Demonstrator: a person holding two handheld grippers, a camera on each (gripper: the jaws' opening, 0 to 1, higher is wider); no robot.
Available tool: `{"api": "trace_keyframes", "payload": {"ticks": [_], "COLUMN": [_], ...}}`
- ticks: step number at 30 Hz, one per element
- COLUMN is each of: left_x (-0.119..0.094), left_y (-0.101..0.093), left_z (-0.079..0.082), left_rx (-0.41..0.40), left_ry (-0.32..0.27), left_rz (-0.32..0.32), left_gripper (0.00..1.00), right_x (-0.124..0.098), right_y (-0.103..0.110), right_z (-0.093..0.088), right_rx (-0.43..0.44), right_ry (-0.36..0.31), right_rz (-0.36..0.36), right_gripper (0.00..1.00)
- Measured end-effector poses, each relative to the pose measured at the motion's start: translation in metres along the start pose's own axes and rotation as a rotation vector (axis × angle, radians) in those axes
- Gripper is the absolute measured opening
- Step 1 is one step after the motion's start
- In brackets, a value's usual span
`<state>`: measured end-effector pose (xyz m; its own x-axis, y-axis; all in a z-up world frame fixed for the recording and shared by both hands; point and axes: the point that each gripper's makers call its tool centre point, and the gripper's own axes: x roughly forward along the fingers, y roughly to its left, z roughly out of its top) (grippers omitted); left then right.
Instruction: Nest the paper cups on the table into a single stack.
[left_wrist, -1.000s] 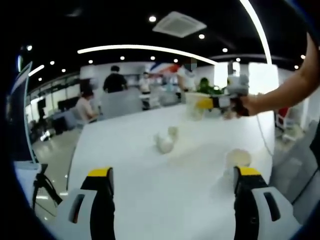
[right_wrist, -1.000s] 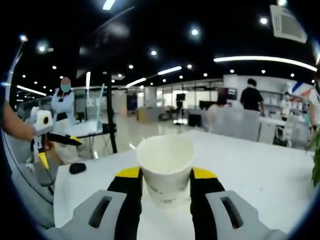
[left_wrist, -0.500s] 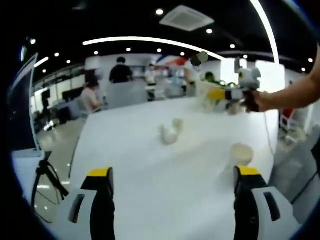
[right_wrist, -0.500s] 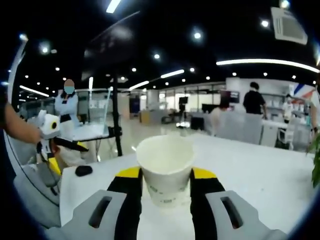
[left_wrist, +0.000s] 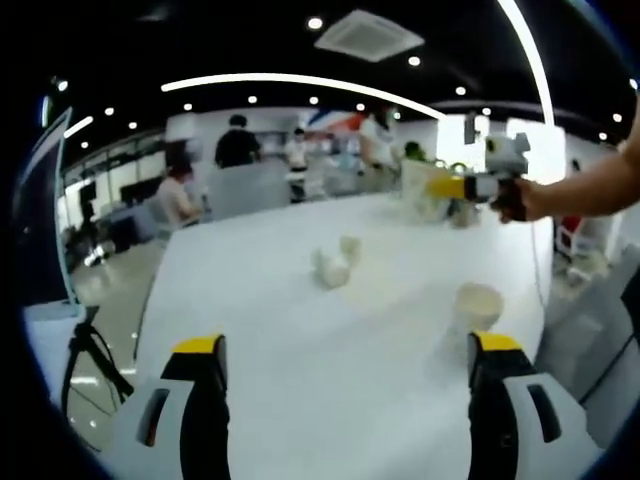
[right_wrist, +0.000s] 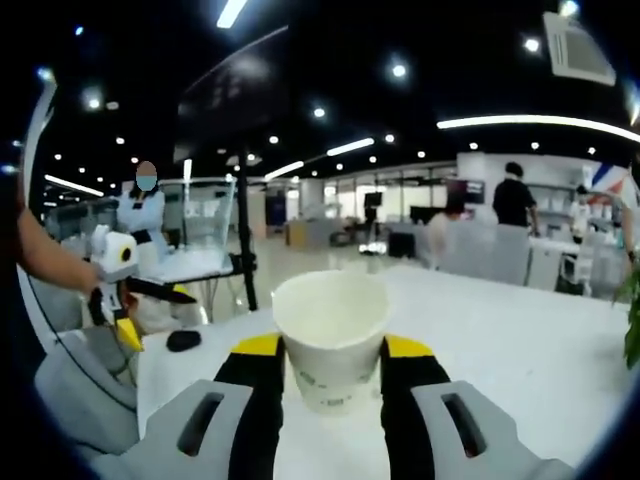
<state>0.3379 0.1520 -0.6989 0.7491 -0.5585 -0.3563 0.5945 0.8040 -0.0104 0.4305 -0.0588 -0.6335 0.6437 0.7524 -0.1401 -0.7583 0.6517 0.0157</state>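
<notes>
In the left gripper view, the left tool (left_wrist: 345, 375) rises from the bottom edge with its two yellow-tipped jaws spread wide and nothing between them, over the white table (left_wrist: 300, 340). Just beyond the right jaw, at the lower right of the frame, an upright paper cup (left_wrist: 477, 306) stands on the table. Farther on, near the middle of the frame, two small cups (left_wrist: 335, 264) lie close together, apparently tipped over; whether they touch is too blurred to tell. At the upper right, the right tool (left_wrist: 450, 188), held by a person's hand (left_wrist: 525, 200), reaches in from the right edge with a held cup (left_wrist: 418, 190) at its tip, above the far side of the table.

In the right gripper view, the right tool (right_wrist: 331, 372) at bottom centre is closed on the held cup (right_wrist: 331, 335), an upright white cup gripped on both sides near its base, mouth open to the top. At the left edge the left tool (right_wrist: 125, 300) shows in a hand (right_wrist: 85, 278), with a small dark object (right_wrist: 183, 340) on the table just beside it. Beyond the table lies an open office, with people (right_wrist: 512, 200) standing in the background.
</notes>
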Motion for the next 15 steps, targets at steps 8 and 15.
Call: {"api": "trace_keyframes", "payload": {"ticks": [8,15], "left_x": [-0.001,-0.002], "left_y": [0.001,0.0], "left_z": [0.0,-0.001], "left_rx": [-0.001,-0.005], "left_ry": [-0.002,-0.007], "left_rz": [0.001,0.002], "left_gripper": [0.98,0.98], "right_x": [-0.004,-0.006], "right_y": [0.015,0.025], "right_z": [-0.002,0.002], "right_rx": [0.002,0.007], "right_ry": [0.012,0.006], "right_rz": [0.034,0.056], "right_gripper": [0.34,0.34]}}
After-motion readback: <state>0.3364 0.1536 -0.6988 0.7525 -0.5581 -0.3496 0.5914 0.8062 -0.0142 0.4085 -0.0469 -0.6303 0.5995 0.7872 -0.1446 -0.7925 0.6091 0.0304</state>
